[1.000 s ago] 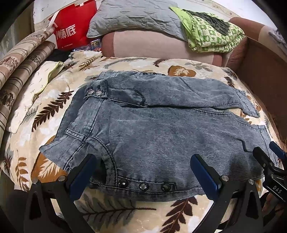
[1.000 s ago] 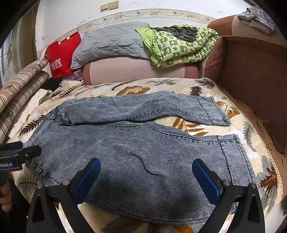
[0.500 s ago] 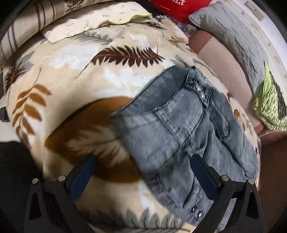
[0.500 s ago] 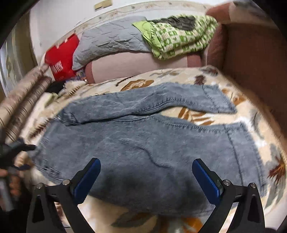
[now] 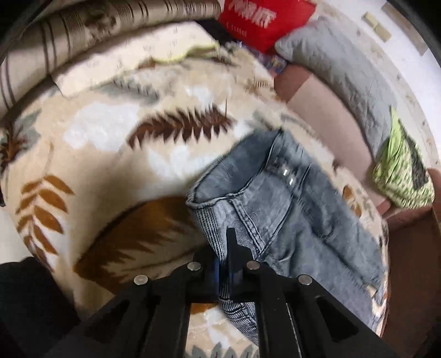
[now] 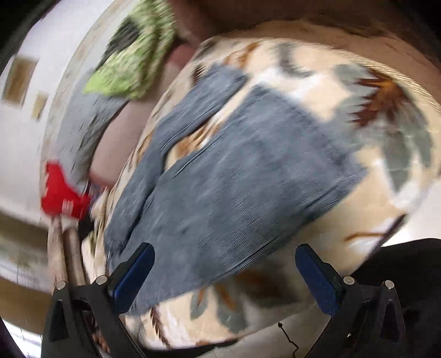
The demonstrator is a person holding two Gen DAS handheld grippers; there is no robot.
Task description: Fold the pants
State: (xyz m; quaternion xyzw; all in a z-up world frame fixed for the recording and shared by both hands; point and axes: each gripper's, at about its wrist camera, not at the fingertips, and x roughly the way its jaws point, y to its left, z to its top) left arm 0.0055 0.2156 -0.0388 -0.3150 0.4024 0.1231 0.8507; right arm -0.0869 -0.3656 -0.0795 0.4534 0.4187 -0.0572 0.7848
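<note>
The grey-blue denim pants (image 5: pixel 278 209) lie spread on a leaf-patterned blanket (image 5: pixel 110 170). In the left wrist view my left gripper (image 5: pixel 227 271) is shut on the waistband corner of the pants, with denim pinched between the fingers. In the right wrist view, which is tilted and blurred, the pants (image 6: pixel 234 176) stretch away with both legs visible. My right gripper (image 6: pixel 224 278) is open above the near edge of the lower leg, its blue pads (image 6: pixel 132 275) wide apart and holding nothing.
A red bag (image 5: pixel 261 22), a grey pillow (image 5: pixel 344 74) and a green patterned cloth (image 5: pixel 399 170) lie at the back by the pink sofa cushion (image 5: pixel 317 104). Striped rolled bedding (image 5: pixel 69 35) lies at the left. A brown sofa arm (image 5: pixel 413 275) borders the right.
My left gripper has swung to the waistband corner and shut on it. My right gripper has tilted and moved toward the hem end of the near leg, still open.
</note>
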